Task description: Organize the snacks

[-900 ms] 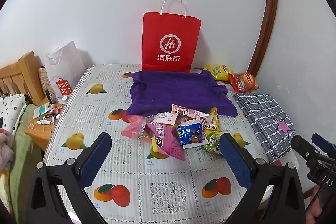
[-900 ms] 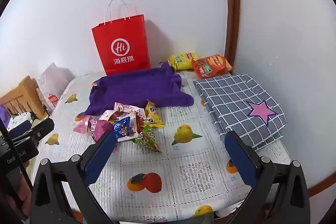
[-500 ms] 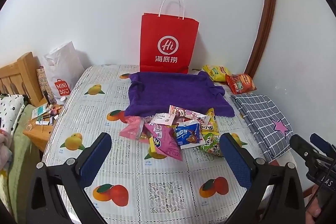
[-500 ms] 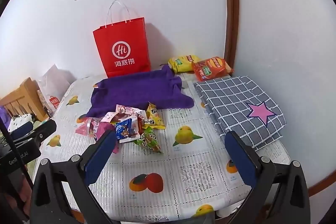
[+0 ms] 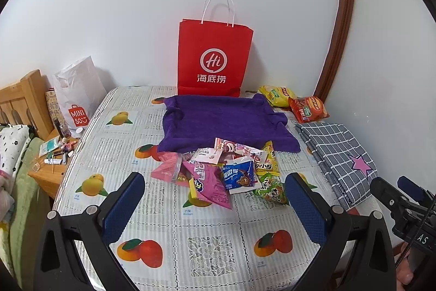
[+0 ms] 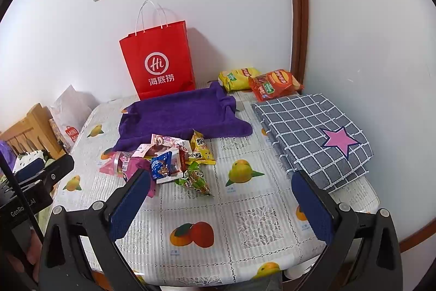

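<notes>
Snacks, a loose heap of small foil and plastic packets in pink, blue, yellow and green [image 5: 226, 171], lay near the middle of the counter [image 5: 207, 231], on its white cloth printed with fruit, their far edge touching the front of a purple terry towel [image 5: 223, 122]. Behind the towel a red paper carrier bag with white handles [image 5: 215, 59] stood upright against the wall. A yellow crisp bag [image 6: 238, 78] and a red crisp bag [image 6: 275, 85] lay in the far corner, just beyond a folded grey checked cloth with a pink star [image 6: 313, 132]. The left claw [image 5: 215, 209] and the right claw [image 6: 220, 206] both hung above the near counter, released wide, gripping nothing, tilted downward.
</notes>
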Demonstrator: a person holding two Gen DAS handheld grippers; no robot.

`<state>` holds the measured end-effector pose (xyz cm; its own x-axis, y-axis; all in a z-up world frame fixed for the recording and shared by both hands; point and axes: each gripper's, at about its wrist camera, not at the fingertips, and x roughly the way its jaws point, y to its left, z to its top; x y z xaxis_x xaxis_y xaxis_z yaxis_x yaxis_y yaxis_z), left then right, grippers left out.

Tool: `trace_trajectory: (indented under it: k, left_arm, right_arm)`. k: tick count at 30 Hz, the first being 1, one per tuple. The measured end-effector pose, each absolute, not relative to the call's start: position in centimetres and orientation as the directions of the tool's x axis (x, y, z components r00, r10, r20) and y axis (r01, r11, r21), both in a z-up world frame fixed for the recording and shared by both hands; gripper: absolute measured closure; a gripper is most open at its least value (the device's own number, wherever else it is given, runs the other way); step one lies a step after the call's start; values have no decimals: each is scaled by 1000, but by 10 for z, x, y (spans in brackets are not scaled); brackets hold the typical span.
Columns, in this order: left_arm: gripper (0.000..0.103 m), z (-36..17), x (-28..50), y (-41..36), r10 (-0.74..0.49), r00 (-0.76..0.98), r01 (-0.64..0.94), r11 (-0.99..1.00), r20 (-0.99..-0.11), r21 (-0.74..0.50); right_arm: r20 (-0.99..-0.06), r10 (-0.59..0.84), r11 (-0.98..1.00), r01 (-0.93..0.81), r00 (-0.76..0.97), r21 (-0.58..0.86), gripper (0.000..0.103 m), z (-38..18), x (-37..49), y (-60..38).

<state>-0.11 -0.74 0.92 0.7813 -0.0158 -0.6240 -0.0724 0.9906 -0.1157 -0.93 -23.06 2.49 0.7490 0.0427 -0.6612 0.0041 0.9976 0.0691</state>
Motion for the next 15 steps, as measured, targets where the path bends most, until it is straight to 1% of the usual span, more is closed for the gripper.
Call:
trace_trajectory:
  k: [15]
  left_arm:
    - [0, 8, -4, -13, -24, 786, -60, 992, -617, -115]
  right_arm:
    - [-657, 51, 997, -5, 752, 72, 1, 28, -13, -228]
